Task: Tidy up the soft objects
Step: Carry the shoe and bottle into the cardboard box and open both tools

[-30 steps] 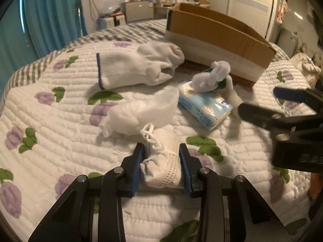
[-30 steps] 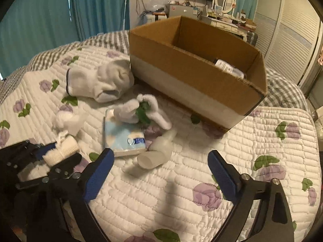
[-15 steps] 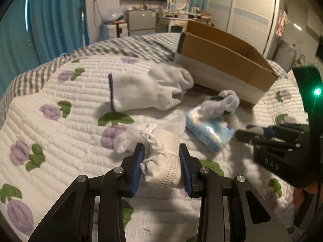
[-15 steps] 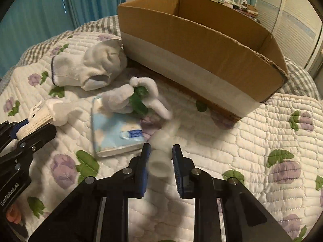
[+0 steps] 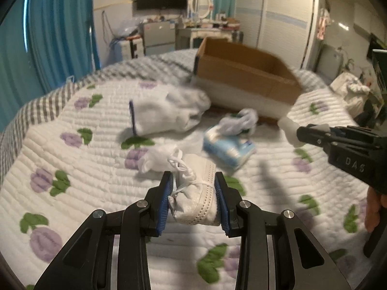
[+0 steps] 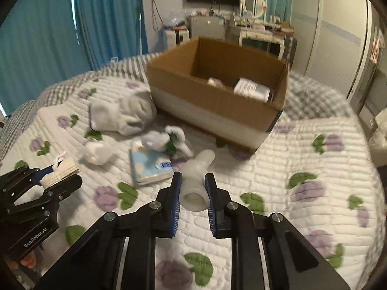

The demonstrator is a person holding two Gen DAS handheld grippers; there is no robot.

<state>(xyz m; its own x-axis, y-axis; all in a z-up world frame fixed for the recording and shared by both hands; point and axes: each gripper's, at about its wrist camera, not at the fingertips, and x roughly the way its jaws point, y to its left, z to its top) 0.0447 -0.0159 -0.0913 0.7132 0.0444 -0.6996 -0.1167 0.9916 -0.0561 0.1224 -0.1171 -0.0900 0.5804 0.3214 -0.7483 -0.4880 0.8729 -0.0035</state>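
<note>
L gripper (image 5: pixel 193 193) pinching baby shoe (image 5: pixel 197 198); R gripper (image 6: pixel 192 191) pinching translucent tube (image 6: pixel 196 183). Both lifted. Carry over cardboard box (image 6: pixel 217 101) rim, release low inside; grip light, tube squashes.

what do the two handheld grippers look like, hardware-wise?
Both match: the left gripper and right gripper have matte black angular linkage arms, silver round pivot bolts and blue ribbed pads lining the jaws. White lettering: "DAS" on the right body, "GenRobot.AI" on the left. No cables or sleeves visible; bare fingers show at the handles.

Soft daylight, motion blur (fisheye edges)
</note>
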